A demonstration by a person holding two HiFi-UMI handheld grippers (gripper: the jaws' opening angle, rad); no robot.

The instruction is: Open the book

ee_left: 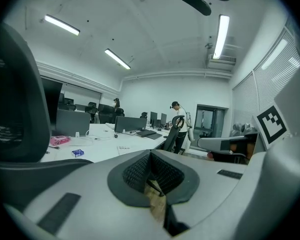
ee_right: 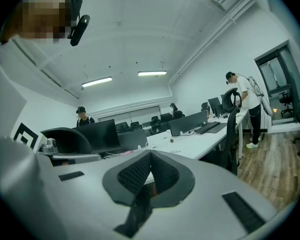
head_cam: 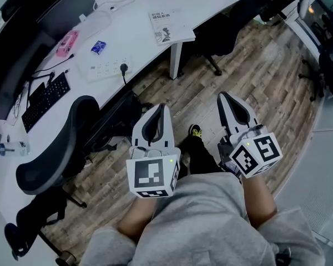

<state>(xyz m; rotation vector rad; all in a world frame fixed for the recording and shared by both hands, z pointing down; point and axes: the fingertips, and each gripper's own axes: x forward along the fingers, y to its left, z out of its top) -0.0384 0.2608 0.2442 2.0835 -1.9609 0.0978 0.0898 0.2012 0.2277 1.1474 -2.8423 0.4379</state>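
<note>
The book (head_cam: pixel 169 26) lies closed on the white desk (head_cam: pixel 127 35), near its front edge, white cover with dark print facing up. It also shows small and far off as the book (ee_left: pixel 126 148) in the left gripper view. Both grippers hang over the wooden floor, well short of the desk and in front of the person's lap. My left gripper (head_cam: pixel 164 107) points toward the desk, jaws shut with nothing between them. My right gripper (head_cam: pixel 224 96) sits beside it to the right, also shut and empty. Each gripper view shows its pads closed together: left gripper (ee_left: pixel 150 154), right gripper (ee_right: pixel 150 155).
A black office chair (head_cam: pixel 55 148) stands left of the grippers. On the desk lie a keyboard (head_cam: pixel 44 98), a power strip (head_cam: pixel 108 68), a pink case (head_cam: pixel 66 43) and a small blue box (head_cam: pixel 98 47). A white desk leg (head_cam: pixel 176 60) stands below the book. Another chair (head_cam: pixel 227 32) sits beyond.
</note>
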